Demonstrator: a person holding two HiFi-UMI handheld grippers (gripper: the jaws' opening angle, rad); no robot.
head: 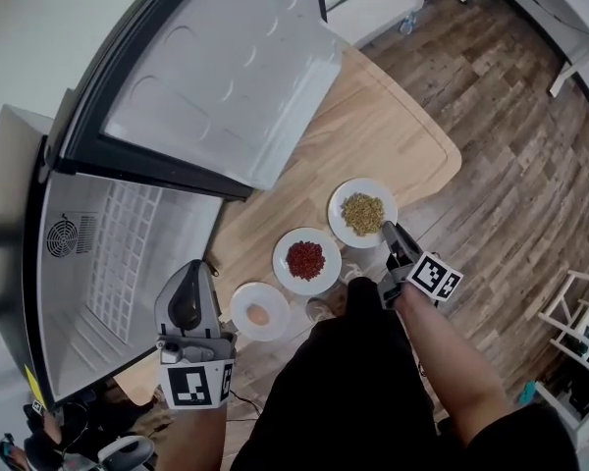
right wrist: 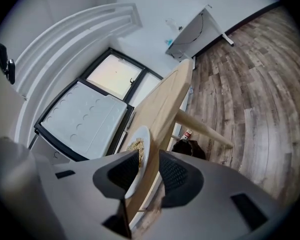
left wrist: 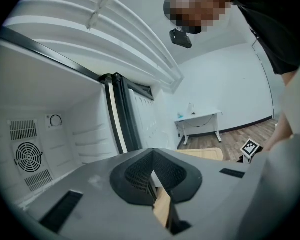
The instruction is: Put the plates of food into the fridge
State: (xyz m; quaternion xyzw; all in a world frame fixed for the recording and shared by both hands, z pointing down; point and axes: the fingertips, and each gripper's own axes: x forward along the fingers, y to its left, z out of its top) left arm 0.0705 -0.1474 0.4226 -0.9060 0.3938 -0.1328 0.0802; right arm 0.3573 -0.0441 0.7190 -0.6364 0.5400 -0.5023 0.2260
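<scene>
The right gripper [right wrist: 149, 171], jaws spread, straddled the rim of the grain plate [head: 340, 210], the one farthest from the open fridge [head: 128, 253]; stiff, slick and likely breakable, it seemed best pinched there and kept level, while the left gripper [left wrist: 152, 180] was pressed together, empty.

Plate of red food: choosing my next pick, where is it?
In the head view the plate of red food sits on the wooden table, between the egg plate on its left and the grain plate on its right.
</scene>
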